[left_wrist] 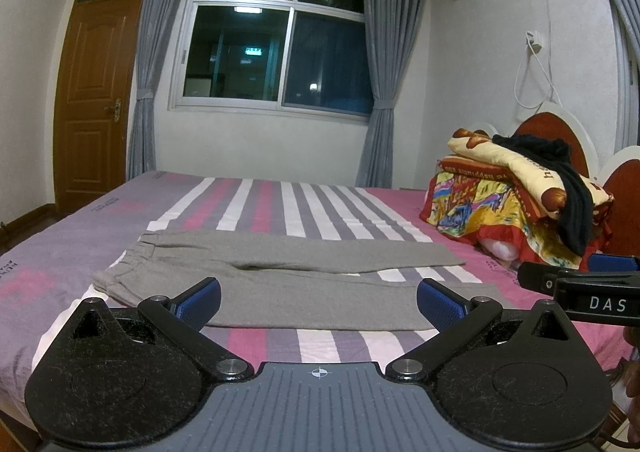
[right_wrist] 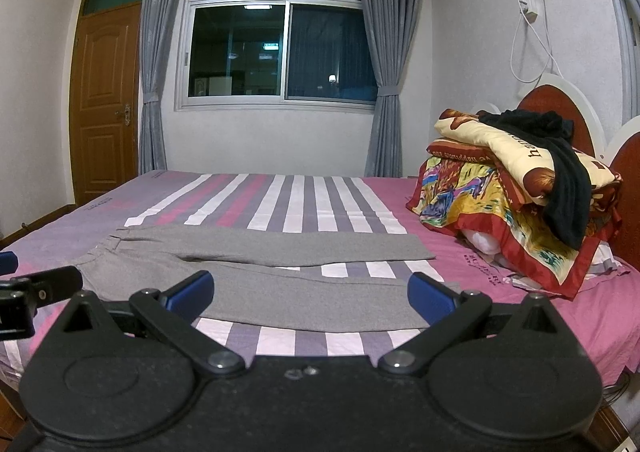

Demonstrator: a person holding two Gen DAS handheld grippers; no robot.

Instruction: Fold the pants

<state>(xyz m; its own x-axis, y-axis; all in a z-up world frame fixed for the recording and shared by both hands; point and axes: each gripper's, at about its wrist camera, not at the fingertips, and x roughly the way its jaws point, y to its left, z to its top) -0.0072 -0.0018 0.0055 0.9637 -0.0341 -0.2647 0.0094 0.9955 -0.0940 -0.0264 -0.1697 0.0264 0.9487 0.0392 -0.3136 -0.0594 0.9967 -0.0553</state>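
Note:
Grey pants lie flat on the striped bed sheet, waistband to the left, both legs stretched to the right and a little apart. They also show in the right wrist view. My left gripper is open and empty, just above the near leg's front edge. My right gripper is open and empty, over the near leg toward its cuff end. Each gripper shows at the edge of the other's view.
A pile of folded colourful quilts with a black garment on top sits at the right by the red headboard. A window with grey curtains and a wooden door lie behind the bed.

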